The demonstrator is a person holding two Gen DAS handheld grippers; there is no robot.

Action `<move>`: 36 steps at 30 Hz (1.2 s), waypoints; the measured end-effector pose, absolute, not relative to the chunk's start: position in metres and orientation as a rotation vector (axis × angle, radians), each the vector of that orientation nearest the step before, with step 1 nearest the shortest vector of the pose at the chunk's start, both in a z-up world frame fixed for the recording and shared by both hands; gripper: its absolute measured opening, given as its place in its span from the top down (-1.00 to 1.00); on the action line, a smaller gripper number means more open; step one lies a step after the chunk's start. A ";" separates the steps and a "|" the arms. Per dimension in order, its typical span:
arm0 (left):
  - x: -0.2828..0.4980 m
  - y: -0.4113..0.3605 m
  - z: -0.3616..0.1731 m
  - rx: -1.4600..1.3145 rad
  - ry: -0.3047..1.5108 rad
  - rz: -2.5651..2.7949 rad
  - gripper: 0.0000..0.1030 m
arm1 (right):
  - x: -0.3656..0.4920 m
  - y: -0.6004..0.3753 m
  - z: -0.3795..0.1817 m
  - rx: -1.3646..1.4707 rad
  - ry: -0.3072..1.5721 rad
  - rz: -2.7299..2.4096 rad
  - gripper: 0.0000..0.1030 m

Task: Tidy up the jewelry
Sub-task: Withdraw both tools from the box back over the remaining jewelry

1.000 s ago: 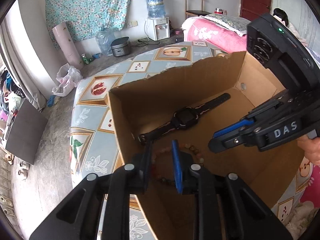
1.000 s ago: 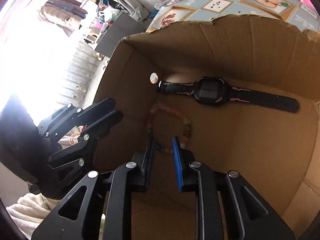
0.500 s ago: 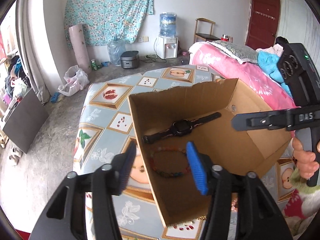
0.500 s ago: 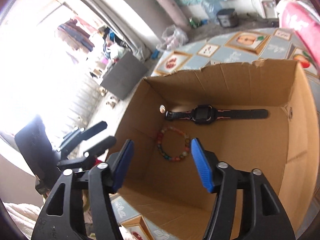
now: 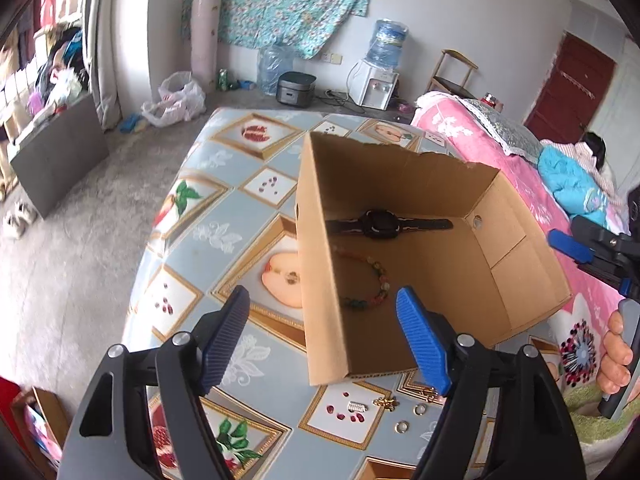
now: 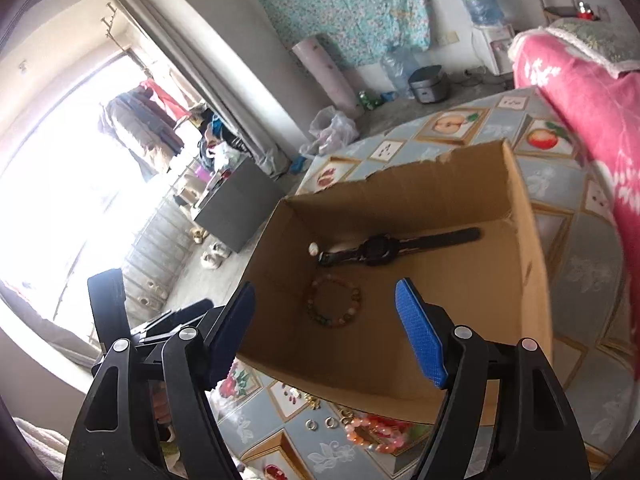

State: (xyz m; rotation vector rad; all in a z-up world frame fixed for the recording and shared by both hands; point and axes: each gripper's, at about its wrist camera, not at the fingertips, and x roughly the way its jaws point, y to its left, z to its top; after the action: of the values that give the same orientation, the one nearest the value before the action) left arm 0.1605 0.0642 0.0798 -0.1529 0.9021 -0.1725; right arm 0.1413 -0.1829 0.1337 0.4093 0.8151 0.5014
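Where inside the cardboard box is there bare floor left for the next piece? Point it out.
Free: the box floor right of the bead bracelet and in front of the watch, out to the right wall. Crowded: the back left corner, where the watch and bracelet lie close together, and the tablecloth strip before the box, with rings and a pink bracelet.
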 end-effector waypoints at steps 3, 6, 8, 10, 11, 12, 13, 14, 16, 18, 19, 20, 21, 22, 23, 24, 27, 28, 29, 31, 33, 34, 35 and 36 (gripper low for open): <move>0.160 0.071 0.071 -0.238 0.930 -0.188 -0.46 | 0.131 -0.212 0.144 0.399 0.734 0.365 -0.44; 0.161 0.072 0.061 -0.311 0.961 -0.214 -0.46 | 0.129 -0.241 0.140 0.377 0.720 0.210 -0.45; 0.162 0.072 0.055 -0.341 0.980 -0.224 -0.46 | 0.132 -0.252 0.128 0.369 0.746 0.144 -0.45; 0.161 0.071 0.052 -0.369 0.996 -0.238 -0.46 | 0.138 -0.260 0.111 0.387 0.794 0.117 -0.45; 0.160 0.070 0.049 -0.386 1.005 -0.248 -0.46 | 0.141 -0.260 0.104 0.394 0.815 0.111 -0.45; 0.160 0.070 0.047 -0.399 1.012 -0.256 -0.46 | 0.143 -0.259 0.097 0.402 0.838 0.115 -0.45; 0.159 0.069 0.046 -0.412 1.017 -0.266 -0.46 | 0.147 -0.259 0.089 0.413 0.867 0.130 -0.45; 0.158 0.067 0.045 -0.425 1.021 -0.278 -0.46 | 0.147 -0.260 0.084 0.418 0.881 0.144 -0.45; 0.156 0.063 0.044 -0.432 1.024 -0.292 -0.46 | 0.150 -0.257 0.074 0.430 0.906 0.184 -0.45; 0.156 0.058 0.045 -0.426 1.027 -0.303 -0.46 | 0.152 -0.256 0.072 0.444 0.922 0.223 -0.45; 0.155 0.056 0.045 -0.422 1.029 -0.308 -0.46 | 0.153 -0.254 0.073 0.452 0.929 0.242 -0.45; 0.154 0.054 0.046 -0.417 1.029 -0.315 -0.46 | 0.154 -0.252 0.072 0.459 0.938 0.267 -0.45; 0.153 0.052 0.047 -0.410 1.025 -0.310 -0.46 | 0.154 -0.250 0.073 0.465 0.944 0.287 -0.45; 0.154 0.052 0.048 -0.406 1.023 -0.308 -0.46 | 0.154 -0.248 0.074 0.471 0.949 0.304 -0.45; 0.153 0.052 0.048 -0.405 1.023 -0.304 -0.46 | 0.154 -0.246 0.073 0.478 0.955 0.328 -0.47; 0.153 0.053 0.049 -0.407 1.022 -0.304 -0.46 | 0.154 -0.245 0.075 0.472 0.954 0.325 -0.48; 0.151 0.054 0.049 -0.412 1.017 -0.303 -0.46 | 0.154 -0.244 0.077 0.461 0.957 0.328 -0.48; 0.151 0.054 0.050 -0.410 1.015 -0.302 -0.46 | 0.154 -0.244 0.077 0.463 0.959 0.331 -0.48; 0.150 0.054 0.050 -0.410 1.013 -0.301 -0.46 | 0.155 -0.244 0.077 0.466 0.960 0.333 -0.48; 0.149 0.054 0.050 -0.409 1.009 -0.299 -0.46 | 0.157 -0.245 0.077 0.471 0.961 0.337 -0.48; 0.148 0.054 0.050 -0.411 1.008 -0.297 -0.46 | 0.160 -0.245 0.076 0.471 0.962 0.341 -0.48; 0.148 0.054 0.050 -0.410 1.007 -0.296 -0.46 | 0.161 -0.245 0.077 0.469 0.962 0.341 -0.48; 0.148 0.053 0.050 -0.410 1.007 -0.294 -0.46 | 0.163 -0.244 0.077 0.464 0.962 0.341 -0.48; 0.148 0.053 0.050 -0.409 1.006 -0.293 -0.46 | 0.164 -0.243 0.078 0.459 0.961 0.340 -0.48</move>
State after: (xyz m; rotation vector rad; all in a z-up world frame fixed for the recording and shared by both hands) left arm 0.1482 0.0529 0.0501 -0.4095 1.0065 -0.2933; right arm 0.1639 -0.2434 0.0780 0.4594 0.9605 0.3401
